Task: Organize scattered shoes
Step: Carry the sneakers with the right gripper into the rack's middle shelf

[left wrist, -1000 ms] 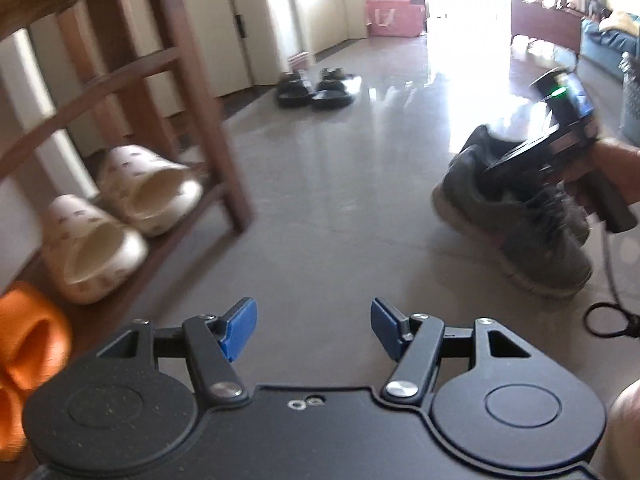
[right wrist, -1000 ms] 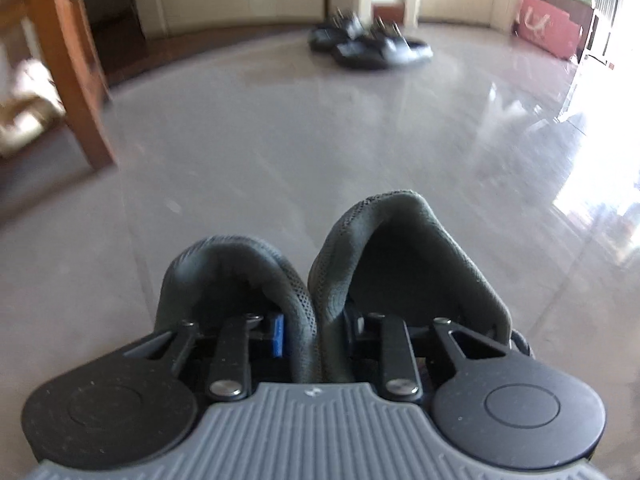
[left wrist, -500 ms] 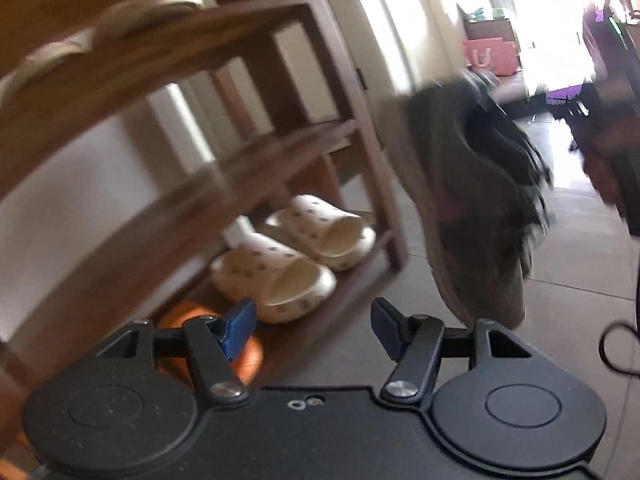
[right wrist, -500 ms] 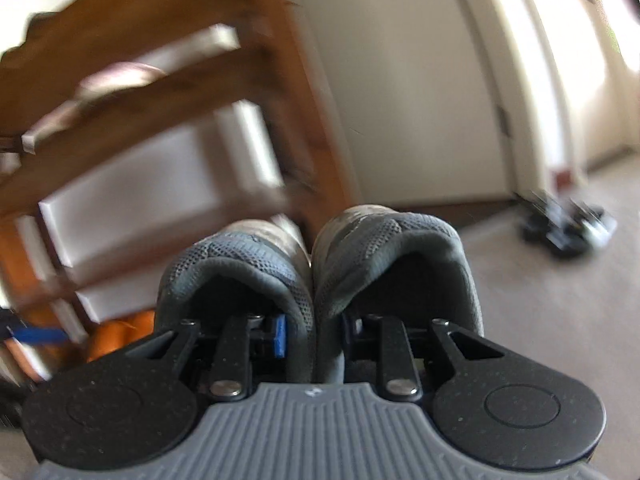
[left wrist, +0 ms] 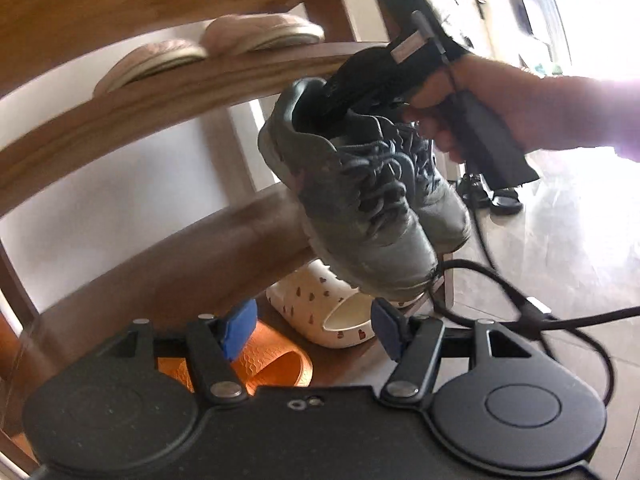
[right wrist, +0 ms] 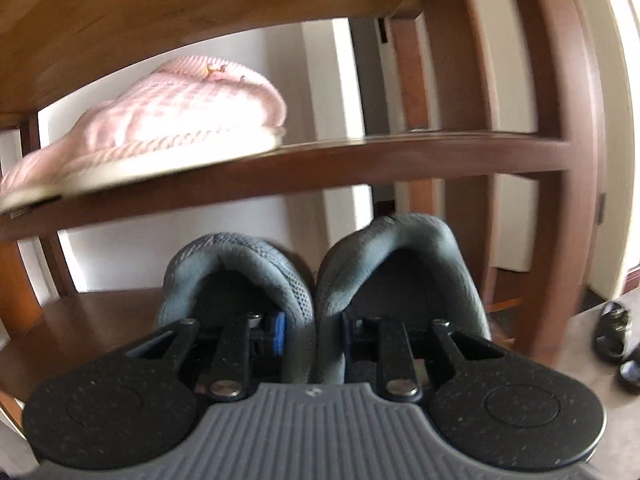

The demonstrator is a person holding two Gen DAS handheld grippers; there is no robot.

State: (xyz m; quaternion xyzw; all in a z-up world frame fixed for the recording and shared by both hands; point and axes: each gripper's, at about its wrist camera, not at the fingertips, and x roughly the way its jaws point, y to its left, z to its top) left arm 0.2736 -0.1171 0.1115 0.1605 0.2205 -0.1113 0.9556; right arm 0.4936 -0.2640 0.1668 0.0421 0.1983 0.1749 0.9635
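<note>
On the wooden shoe rack (left wrist: pixel 168 92), pink slippers (left wrist: pixel 208 52) sit on an upper shelf. Below, an orange slipper (left wrist: pixel 272 364) and a white heart-print slipper (left wrist: pixel 320 312) lie on the bottom shelf, behind the left gripper (left wrist: pixel 312 330), whose jaws are released and empty. The right gripper (right wrist: pixel 312 332) is clenched on the adjoining collars of the grey sneakers (left wrist: pixel 360 208), hanging in air before the middle shelf (right wrist: pixel 100 312). Right, black sandals (right wrist: pixel 616 340) lie on the floor.

No writing, label, brand or number can be read anywhere here; blur and glare wash out the finer surfaces.
</note>
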